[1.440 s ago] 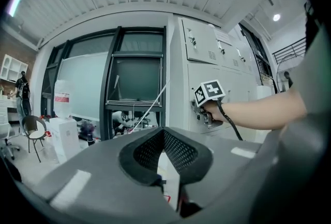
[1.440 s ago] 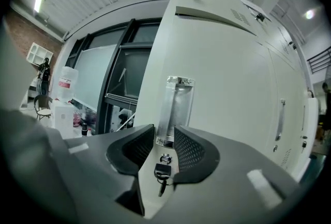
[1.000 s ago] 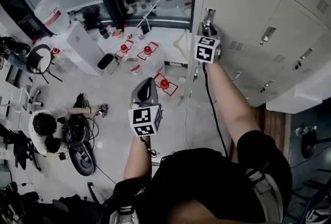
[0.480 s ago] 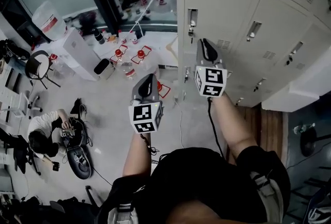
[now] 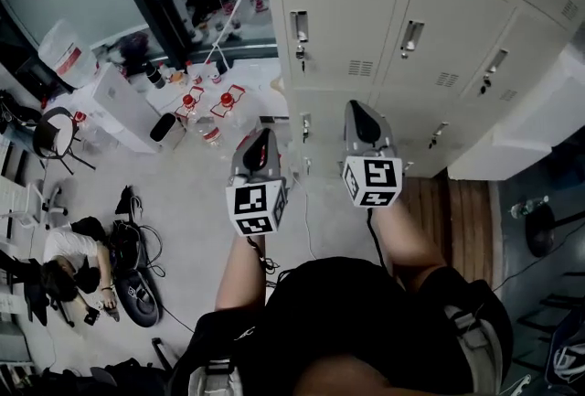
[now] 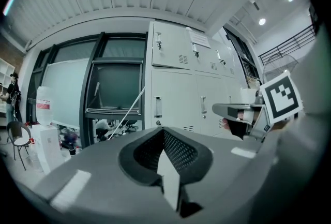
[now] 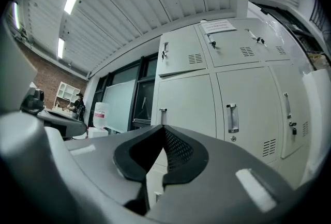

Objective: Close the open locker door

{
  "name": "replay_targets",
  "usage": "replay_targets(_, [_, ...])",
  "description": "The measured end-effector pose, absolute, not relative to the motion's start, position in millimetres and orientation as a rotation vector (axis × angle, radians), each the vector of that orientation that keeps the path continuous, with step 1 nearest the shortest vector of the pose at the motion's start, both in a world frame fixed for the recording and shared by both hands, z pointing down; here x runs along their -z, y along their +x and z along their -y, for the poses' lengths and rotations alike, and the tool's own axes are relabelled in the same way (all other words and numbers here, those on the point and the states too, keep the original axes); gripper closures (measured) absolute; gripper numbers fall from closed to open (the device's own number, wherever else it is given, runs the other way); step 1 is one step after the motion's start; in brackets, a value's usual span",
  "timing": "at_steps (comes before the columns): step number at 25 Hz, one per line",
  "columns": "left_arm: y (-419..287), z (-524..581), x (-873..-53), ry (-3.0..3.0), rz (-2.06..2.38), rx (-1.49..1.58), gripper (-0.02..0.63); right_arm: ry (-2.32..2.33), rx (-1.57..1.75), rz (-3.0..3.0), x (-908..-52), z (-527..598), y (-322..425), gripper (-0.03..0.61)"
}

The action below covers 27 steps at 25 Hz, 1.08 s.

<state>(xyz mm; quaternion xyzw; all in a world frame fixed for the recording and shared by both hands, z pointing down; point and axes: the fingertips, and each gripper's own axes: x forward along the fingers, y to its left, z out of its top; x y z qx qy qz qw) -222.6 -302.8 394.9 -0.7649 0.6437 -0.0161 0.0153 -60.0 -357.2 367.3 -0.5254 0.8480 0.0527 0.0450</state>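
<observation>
The grey locker bank (image 5: pixel 338 19) fills the top right of the head view. Every door I see lies flush, including the left column's door with its handle (image 5: pixel 299 26). My right gripper (image 5: pixel 362 107) points at the lockers from a short way off and touches nothing. Its jaws have just been closing and now meet, with nothing between them (image 7: pixel 164 130). My left gripper (image 5: pixel 260 134) is level beside it, shut and empty (image 6: pixel 163 132). The lockers (image 6: pixel 170 104) stand ahead in both gripper views (image 7: pixel 189 106).
A person (image 5: pixel 64 252) sits on the floor at lower left among cables. Red-topped items (image 5: pixel 206 101) and a white container (image 5: pixel 59 47) lie near the dark window frame. A white block (image 5: pixel 530 129) and a wooden strip (image 5: pixel 466 202) are on the right.
My right gripper has drawn back from the locker handle towards the body. The left gripper has kept its place in the view. The lockers have slid left in the head view.
</observation>
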Motion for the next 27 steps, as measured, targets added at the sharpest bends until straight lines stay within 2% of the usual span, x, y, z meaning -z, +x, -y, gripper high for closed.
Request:
replay_targets(10, [-197, 293, -394, -2.409, -1.975, 0.055, 0.614, -1.617, -0.144, -2.595, -372, 345, -44, 0.569])
replay_targets(27, [-211, 277, -393, -2.41, -1.975, 0.041, 0.614, -1.606, -0.133, -2.613, -376, 327, -63, 0.569])
